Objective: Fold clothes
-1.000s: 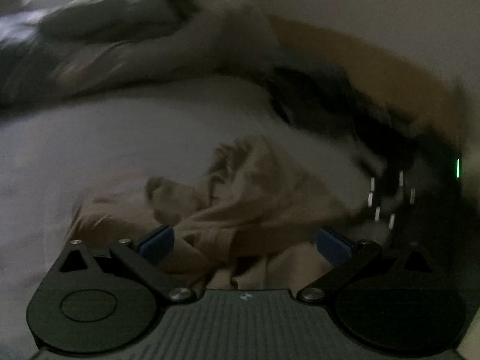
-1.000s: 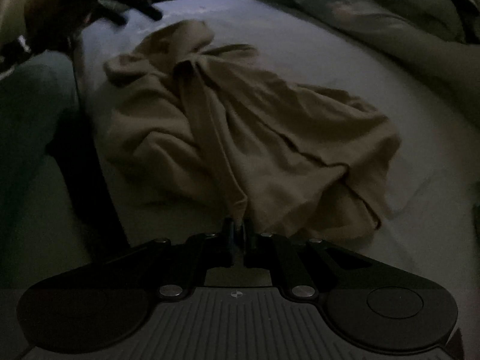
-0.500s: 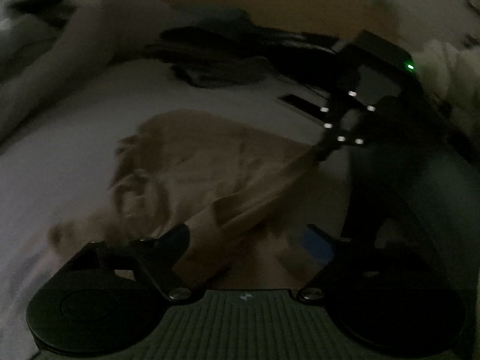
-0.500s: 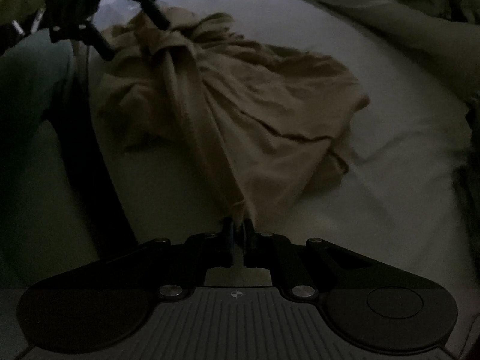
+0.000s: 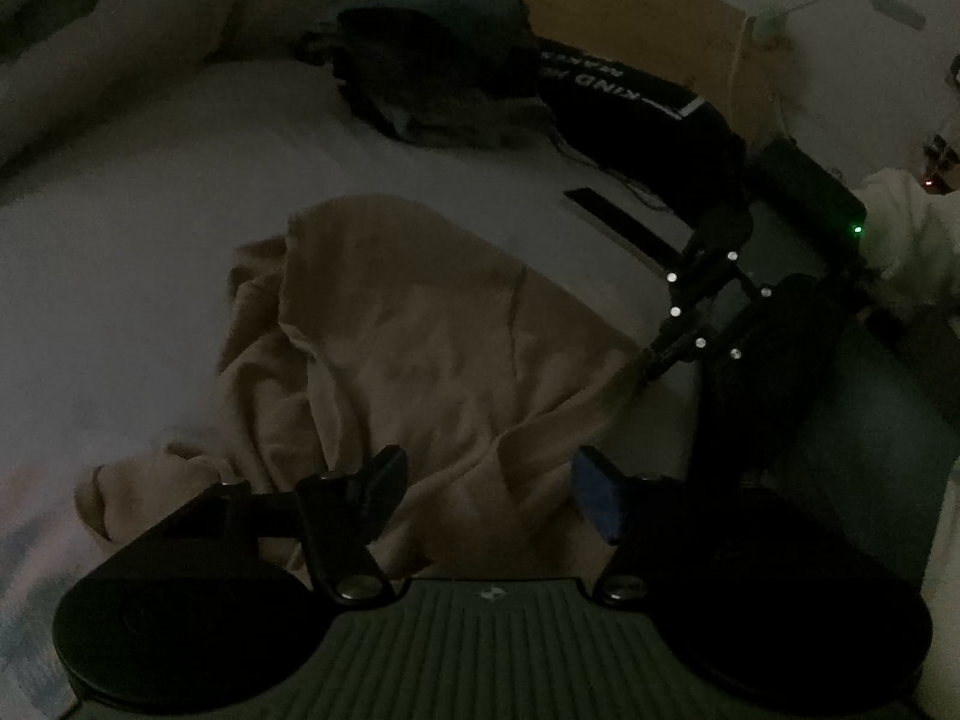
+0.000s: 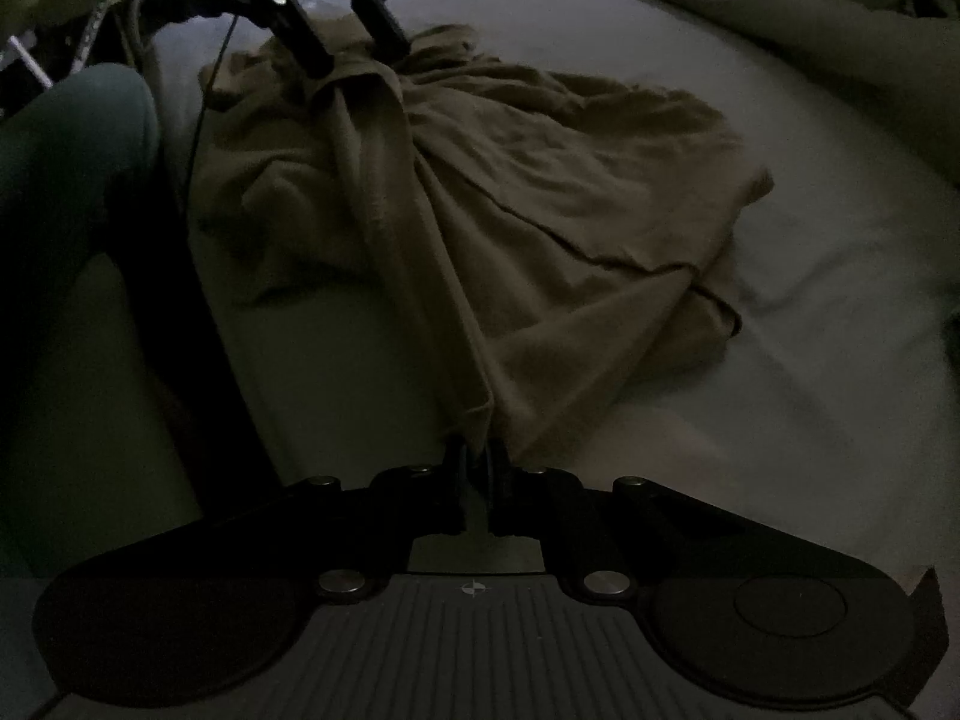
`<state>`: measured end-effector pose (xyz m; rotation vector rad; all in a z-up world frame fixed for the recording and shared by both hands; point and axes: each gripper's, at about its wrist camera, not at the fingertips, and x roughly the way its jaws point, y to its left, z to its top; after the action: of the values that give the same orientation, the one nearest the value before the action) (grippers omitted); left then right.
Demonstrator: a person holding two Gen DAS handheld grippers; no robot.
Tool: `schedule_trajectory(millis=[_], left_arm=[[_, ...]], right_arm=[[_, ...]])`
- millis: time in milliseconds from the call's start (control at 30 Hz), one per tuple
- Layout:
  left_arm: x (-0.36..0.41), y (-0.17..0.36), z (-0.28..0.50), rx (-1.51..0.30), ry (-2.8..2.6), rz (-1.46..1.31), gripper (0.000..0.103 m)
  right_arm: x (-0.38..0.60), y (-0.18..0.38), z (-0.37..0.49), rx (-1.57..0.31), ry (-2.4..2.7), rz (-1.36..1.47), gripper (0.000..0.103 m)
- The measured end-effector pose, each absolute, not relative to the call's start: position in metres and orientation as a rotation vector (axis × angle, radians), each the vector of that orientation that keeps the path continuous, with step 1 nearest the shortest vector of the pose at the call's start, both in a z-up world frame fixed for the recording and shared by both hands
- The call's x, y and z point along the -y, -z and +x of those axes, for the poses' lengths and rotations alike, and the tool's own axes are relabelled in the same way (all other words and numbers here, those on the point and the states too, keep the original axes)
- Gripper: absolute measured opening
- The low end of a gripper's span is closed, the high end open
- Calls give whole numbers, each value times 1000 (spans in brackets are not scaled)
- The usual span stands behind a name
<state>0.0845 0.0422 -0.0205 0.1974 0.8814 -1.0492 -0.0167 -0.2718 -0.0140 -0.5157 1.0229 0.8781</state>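
In the left wrist view, the left gripper (image 5: 486,489) is seen with jaws wide, a raised fold of the tan garment (image 5: 408,348) lying between them, ungripped, on the bed (image 5: 150,210).

In the right wrist view, the right gripper (image 6: 477,462) is closed on the garment's hem, which stretches away toward the left gripper.

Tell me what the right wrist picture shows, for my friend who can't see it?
The right gripper is shut on a corner of a crumpled tan garment lying on a pale bed sheet. At the far end, the left gripper is open over the cloth. The room is very dim.
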Motion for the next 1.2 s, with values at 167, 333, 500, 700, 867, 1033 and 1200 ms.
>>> schedule_trajectory(millis=[167, 333, 500, 700, 867, 1033, 1200], left_arm=[[-42, 27, 98, -937, 1108, 176, 46], [-42, 39, 102, -1004, 1119, 204, 47], [-50, 41, 103, -1018, 1138, 154, 50], [-61, 40, 104, -1041, 1154, 117, 49], [-67, 34, 114, -1046, 1162, 46, 57], [-70, 39, 117, -1061, 1154, 59, 57], [-65, 47, 111, -1067, 1156, 70, 29]], right_arm=[[277, 15, -14, -1035, -874, -482, 8], [281, 12, -10, -1041, -869, -445, 8], [282, 15, -6, -1046, -875, -449, 8], [282, 17, -4, -1045, -864, -435, 8], [278, 16, -4, -1046, -856, -447, 8], [279, 15, 0, -1046, -851, -436, 8], [275, 16, 2, -1041, -843, -438, 8]])
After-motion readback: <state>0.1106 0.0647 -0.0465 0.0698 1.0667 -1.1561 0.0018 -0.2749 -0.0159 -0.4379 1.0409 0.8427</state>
